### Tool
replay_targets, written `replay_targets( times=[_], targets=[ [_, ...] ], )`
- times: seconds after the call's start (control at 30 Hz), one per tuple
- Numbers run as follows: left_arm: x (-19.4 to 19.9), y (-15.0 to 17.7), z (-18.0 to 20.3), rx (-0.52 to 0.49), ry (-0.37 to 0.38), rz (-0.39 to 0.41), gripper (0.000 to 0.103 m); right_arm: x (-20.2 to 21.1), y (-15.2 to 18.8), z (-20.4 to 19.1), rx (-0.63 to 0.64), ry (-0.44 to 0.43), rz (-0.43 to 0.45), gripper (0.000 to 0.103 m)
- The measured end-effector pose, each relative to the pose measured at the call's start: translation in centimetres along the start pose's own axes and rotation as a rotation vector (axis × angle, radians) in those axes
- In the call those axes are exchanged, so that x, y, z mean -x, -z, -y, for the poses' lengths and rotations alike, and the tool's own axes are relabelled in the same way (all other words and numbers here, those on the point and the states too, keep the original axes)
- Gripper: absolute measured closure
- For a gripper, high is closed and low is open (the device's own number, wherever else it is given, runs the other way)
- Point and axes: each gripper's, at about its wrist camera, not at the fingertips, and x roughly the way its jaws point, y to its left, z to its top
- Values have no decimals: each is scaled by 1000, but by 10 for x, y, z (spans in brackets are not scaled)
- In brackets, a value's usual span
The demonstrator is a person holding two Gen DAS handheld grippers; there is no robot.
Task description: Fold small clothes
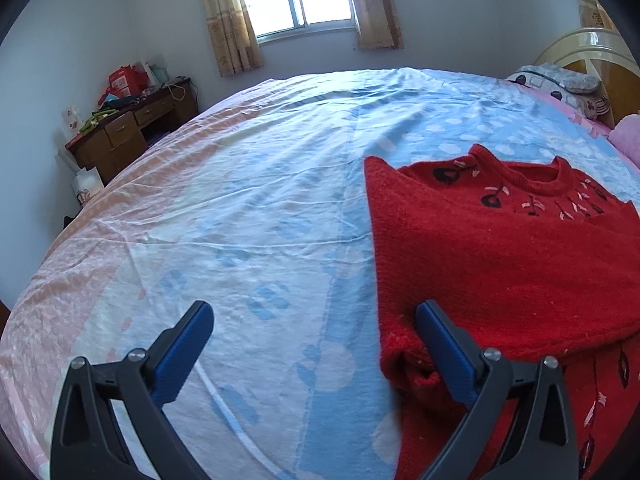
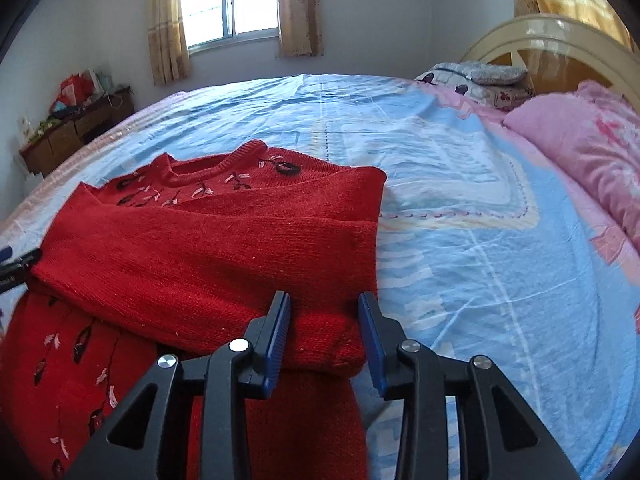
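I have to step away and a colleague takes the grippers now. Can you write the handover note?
Left gripper: open, empty, at the sweater's left edge, one finger over the knit.
Right gripper: open, straddling the folded sleeve cuff without pinching it.
Sweater lies collar-away on the bed sheet, both sleeves folded across the chest.
Left: fold the body, probably hem toward collar, and tidy.

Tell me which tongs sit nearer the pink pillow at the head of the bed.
Right. The right tongs straddle the red knitted sweater's edge facing the pink pillow; the left tongs are open at the sweater's opposite edge, farther away.
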Motion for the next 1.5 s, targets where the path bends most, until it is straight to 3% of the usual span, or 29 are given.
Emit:
replay_targets(
  times=[0.03, 0.07, 0.13, 0.5, 0.57, 0.9, 1.03, 1.5],
  targets=[
    [-1, 0, 0, -1, 2, -4, 0, -4, 0, 7, -42, -2, -26, 43],
    [-1, 0, 1, -3, 4, -5, 0, -8, -1, 18, -112, -36, -48, 35],
    [0, 0, 2, -7, 4, -2, 0, -11, -3, 27, -158, -83, -61, 34],
    [11, 4, 7, -31, 11, 31, 0, -8, -1, 13, -92, -1, -45, 34],
    [13, 5, 8, -37, 20, 35, 0, -9, -2, 12, -94, 25, -54, 28],
    [31, 13, 10, -51, 71, 29, 0, 5, 2, 19, -158, 6, -44, 27],
    [49, 18, 11, -76, 91, 57, 0, 17, 6, 11, -123, 17, -42, 27],
    [103, 36, 3, -101, 158, 126, 0, 64, 35, -4, -90, -78, -73, 27]
  ],
)
